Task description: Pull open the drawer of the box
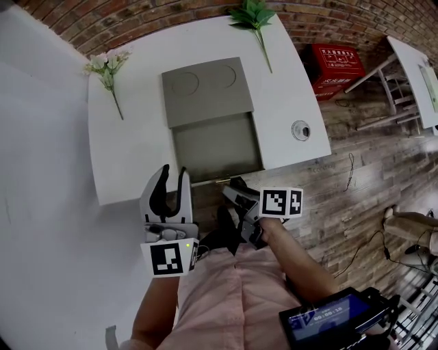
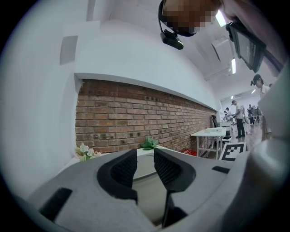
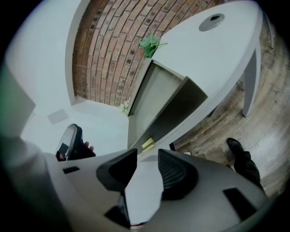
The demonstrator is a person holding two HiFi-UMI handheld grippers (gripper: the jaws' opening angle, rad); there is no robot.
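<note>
A flat grey box (image 1: 205, 89) lies on the white table (image 1: 130, 157). Its drawer (image 1: 217, 147) is pulled out toward the table's near edge and looks empty inside. In the right gripper view the drawer (image 3: 181, 106) gapes open, with a small yellow handle (image 3: 148, 144) on its front. My right gripper (image 1: 234, 187) hovers just off the drawer's front edge, jaws (image 3: 147, 159) apart with nothing between them. My left gripper (image 1: 174, 171) is held to the left of the drawer, at the table's near edge, also open and empty (image 2: 145, 162).
A white flower sprig (image 1: 106, 68) lies left of the box, a green sprig (image 1: 253, 17) at the back, a round disc (image 1: 300, 130) to the right. A red crate (image 1: 337, 65) and another white table (image 1: 417, 75) stand on the wood floor.
</note>
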